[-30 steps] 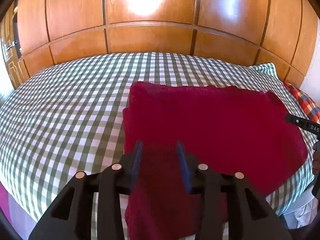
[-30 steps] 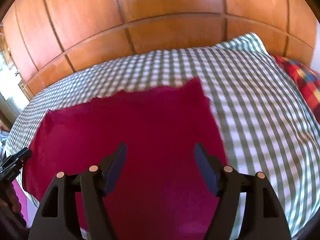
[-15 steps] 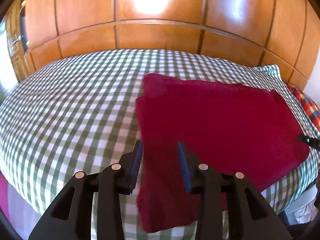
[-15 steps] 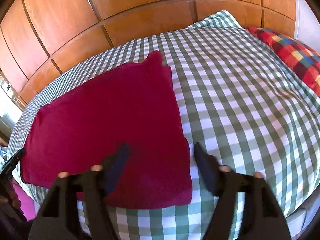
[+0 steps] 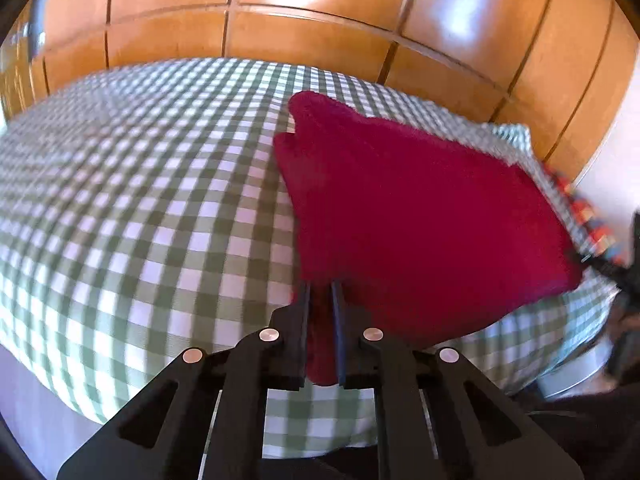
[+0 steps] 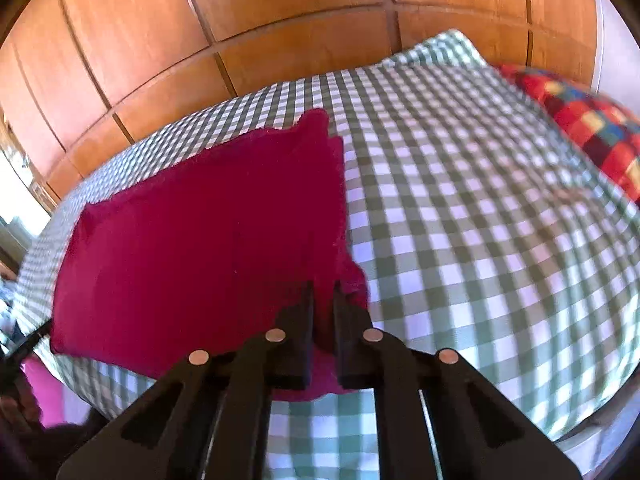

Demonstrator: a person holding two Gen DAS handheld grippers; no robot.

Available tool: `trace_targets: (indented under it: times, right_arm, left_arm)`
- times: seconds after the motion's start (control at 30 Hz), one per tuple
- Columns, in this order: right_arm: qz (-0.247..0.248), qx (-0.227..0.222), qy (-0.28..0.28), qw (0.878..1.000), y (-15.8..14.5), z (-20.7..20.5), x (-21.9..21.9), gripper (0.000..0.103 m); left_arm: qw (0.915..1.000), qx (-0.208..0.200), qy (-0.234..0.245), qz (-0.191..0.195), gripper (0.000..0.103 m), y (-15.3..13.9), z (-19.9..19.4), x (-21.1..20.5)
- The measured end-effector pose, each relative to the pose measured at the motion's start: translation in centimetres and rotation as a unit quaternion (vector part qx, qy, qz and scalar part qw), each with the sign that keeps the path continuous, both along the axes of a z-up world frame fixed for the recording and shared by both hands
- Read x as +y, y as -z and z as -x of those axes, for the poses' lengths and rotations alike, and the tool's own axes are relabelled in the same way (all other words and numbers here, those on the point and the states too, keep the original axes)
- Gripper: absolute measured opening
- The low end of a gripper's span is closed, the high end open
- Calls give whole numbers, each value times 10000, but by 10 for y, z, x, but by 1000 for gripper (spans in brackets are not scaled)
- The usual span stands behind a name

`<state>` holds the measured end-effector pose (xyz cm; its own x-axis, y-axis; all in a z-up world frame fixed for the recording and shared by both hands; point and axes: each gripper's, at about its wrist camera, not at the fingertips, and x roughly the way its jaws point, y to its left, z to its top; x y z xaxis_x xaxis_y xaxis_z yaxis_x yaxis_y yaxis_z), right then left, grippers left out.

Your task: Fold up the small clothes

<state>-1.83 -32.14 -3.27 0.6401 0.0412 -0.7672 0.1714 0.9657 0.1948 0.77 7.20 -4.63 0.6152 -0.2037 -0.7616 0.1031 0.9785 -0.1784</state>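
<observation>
right now i have both tools pinched onto the red cloth (image 5: 420, 216), one at each near corner. on my left wrist camera the left gripper (image 5: 320, 292) has its jaws pressed close together with a fold of the red fabric bunched between them, and the cloth's near left corner is lifted off the bed (image 5: 140, 208) while the far part lies on the green-and-white checked cover. on my right wrist camera the right gripper (image 6: 323, 292) stands the same way, jaws nearly together with the near right corner of the cloth (image 6: 208, 232) gathered between them. the cloth sits toward the near edge of the bed, its far edge ragged and lying flat on the checks, well short of the wooden panelled wall (image 6: 280, 16) behind the bed's far edge. a multicoloured checked pillow (image 6: 592, 128) lies at the bed's right side, apart from the cloth. at the right edge of the left view i can see a dark blurred shape that is the other tool (image 5: 624, 276), just beside the cloth's corner. both views are motion-blurred, so finer detail of the fabric is lost to me.
</observation>
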Motion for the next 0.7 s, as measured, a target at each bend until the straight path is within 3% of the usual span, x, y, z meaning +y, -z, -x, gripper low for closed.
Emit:
trace_targets:
  times: [0.17, 0.23, 0.3, 0.37, 0.5, 0.7]
  right_arm:
    - [7, 291, 37, 9996, 17, -2, -5, 8]
    - [61, 218, 82, 9997, 11, -4, -5, 24]
    - [10, 52, 205, 9998, 1, -5, -9, 49]
    - [10, -126, 267, 9996, -9, -8, -9, 57]
    - [35, -343, -109, 9993, -22, -24, 17, 59]
    - [240, -206, -1058, 9939, -5, -49, 79, 62]
  left_arm:
    - [9998, 163, 25, 70, 9, 4, -5, 2]
    - [9991, 115, -55, 403, 13, -6, -6, 11]
    - [9985, -6, -264, 488, 19, -15, -12, 22]
    - [9978, -187, -375, 519, 19, -26, -19, 27]
    - [9980, -514, -138, 351, 19, -49, -48, 10]
    - [9914, -725, 1065, -217, 19, -66, -98, -67]
